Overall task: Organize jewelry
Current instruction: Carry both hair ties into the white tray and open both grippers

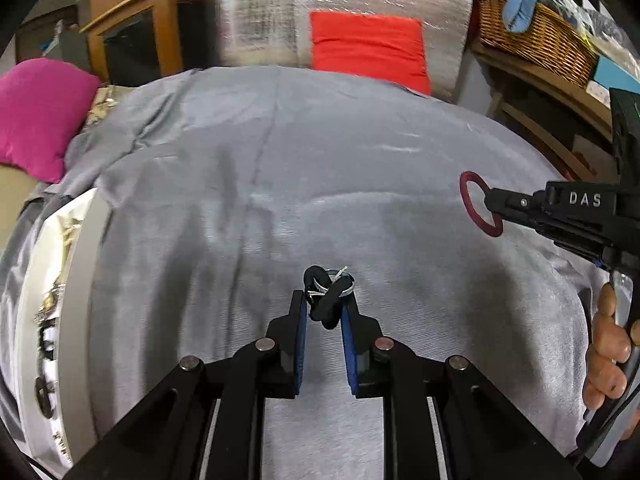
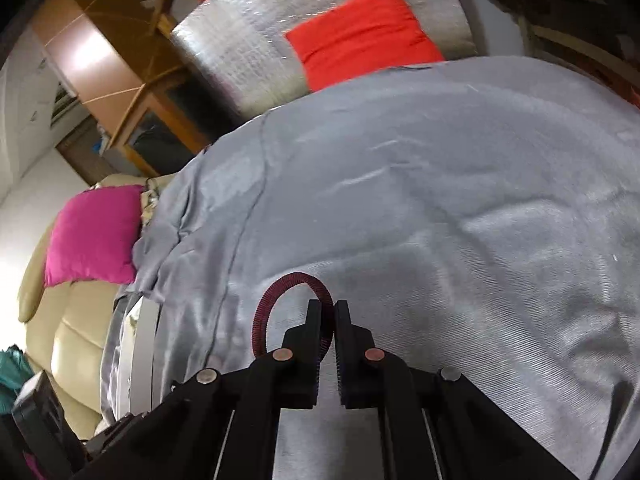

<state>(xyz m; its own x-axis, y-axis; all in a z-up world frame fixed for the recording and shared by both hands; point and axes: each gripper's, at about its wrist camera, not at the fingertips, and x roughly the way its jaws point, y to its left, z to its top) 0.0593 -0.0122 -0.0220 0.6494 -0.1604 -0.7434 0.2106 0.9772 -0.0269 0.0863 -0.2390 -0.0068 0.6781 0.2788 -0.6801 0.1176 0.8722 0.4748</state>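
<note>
My left gripper (image 1: 325, 304) is shut on a small black knotted cord piece with a silver ring and white thread (image 1: 327, 294), held above the grey cloth (image 1: 320, 184). My right gripper (image 2: 327, 308) is shut on a dark red ribbed bangle (image 2: 280, 292), which loops up and left of the fingers. In the left wrist view the right gripper (image 1: 494, 208) comes in from the right with the red bangle (image 1: 476, 200) hanging from its tip over the cloth.
A silver-rimmed tray or box (image 1: 76, 300) with small dark items lies at the cloth's left edge, also in the right wrist view (image 2: 140, 352). A magenta cushion (image 1: 36, 116), red cushion (image 1: 368, 48), wicker basket (image 1: 536, 40) and wooden cabinet (image 1: 136, 36) surround the table.
</note>
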